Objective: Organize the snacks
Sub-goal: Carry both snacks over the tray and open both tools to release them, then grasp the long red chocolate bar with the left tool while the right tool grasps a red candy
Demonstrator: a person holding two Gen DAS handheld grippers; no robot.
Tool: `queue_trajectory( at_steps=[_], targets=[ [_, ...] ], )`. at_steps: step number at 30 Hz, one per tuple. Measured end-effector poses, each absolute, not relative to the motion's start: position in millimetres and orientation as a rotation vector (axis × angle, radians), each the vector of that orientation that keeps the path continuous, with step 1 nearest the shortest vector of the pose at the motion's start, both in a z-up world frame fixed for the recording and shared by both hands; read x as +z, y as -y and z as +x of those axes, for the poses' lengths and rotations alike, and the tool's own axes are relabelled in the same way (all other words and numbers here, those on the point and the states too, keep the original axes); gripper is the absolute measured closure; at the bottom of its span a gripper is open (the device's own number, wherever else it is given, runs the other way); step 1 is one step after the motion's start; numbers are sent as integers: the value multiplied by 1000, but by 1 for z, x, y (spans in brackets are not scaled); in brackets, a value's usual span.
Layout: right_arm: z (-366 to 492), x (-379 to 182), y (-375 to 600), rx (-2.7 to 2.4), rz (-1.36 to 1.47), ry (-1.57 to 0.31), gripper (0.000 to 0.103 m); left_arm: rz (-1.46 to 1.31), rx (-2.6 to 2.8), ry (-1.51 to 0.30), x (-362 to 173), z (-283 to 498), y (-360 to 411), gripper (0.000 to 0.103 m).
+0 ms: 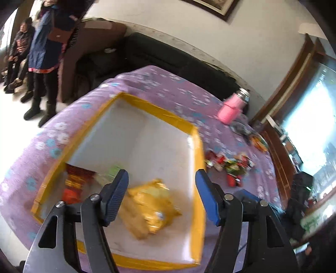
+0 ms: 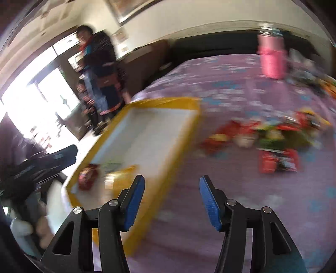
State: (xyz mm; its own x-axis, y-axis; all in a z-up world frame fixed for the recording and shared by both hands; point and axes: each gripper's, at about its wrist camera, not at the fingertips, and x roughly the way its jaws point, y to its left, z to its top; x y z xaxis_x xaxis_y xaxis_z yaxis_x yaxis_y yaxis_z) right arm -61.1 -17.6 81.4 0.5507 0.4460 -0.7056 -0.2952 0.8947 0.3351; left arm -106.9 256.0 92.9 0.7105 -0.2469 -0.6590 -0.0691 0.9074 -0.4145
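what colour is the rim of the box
Yellow rim around a white inside, clearest in the left wrist view.

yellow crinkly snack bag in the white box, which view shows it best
The left wrist view: the yellow crinkly snack bag lies in full sight on the floor of the white box with a yellow rim, only slightly blurred. The right wrist view shows just a smeared yellow patch at the box's near end.

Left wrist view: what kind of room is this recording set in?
Most likely a home living room: a dark sofa against the wall, a framed picture above it, and a table under a purple flowered cloth holding a snack box.
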Motion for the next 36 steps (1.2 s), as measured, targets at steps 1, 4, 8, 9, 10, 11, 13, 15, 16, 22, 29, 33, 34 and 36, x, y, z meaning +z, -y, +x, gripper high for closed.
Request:
queue_trajectory(
  at_steps=[1,4,8,9,10,11,13,15,16,22,29,33,34,36],
  targets=[
    [-58,78,35,402,197,-891,46,-430,-123,-787,92,-106,-248,37],
    [-51,67,87,285,245,-914,44,-415,-183,-818,88,-102,-224,37],
    [-42,61,124,202,264,-914,44,-390,-226,-855,82,-96,-199,37],
    [-37,59,126,199,267,-916,44,-385,-234,-869,80,-94,-194,38],
    [-33,58,127,201,269,-919,44,-381,-239,-878,78,-94,-190,38],
    [-28,56,125,205,265,-924,44,-376,-241,-883,78,-93,-185,38],
    [-17,53,117,214,248,-934,44,-363,-237,-884,79,-93,-179,38],
    [-4,45,107,213,238,-949,44,-357,-235,-882,79,-93,-175,38],
    [3,41,102,206,233,-959,44,-350,-234,-882,80,-93,-175,38],
    [15,36,69,115,89,-935,52,-323,-227,-889,79,-85,-164,38],
    [-5,38,99,115,71,-950,69,-229,-280,-909,80,-67,-123,38],
    [-13,39,142,70,143,-921,69,-149,-324,-937,76,-43,-92,38],
    [-14,38,153,85,185,-905,69,-113,-341,-942,75,-34,-82,38],
    [-14,35,166,103,249,-886,69,-36,-345,-947,71,-15,-65,38]
  ],
)
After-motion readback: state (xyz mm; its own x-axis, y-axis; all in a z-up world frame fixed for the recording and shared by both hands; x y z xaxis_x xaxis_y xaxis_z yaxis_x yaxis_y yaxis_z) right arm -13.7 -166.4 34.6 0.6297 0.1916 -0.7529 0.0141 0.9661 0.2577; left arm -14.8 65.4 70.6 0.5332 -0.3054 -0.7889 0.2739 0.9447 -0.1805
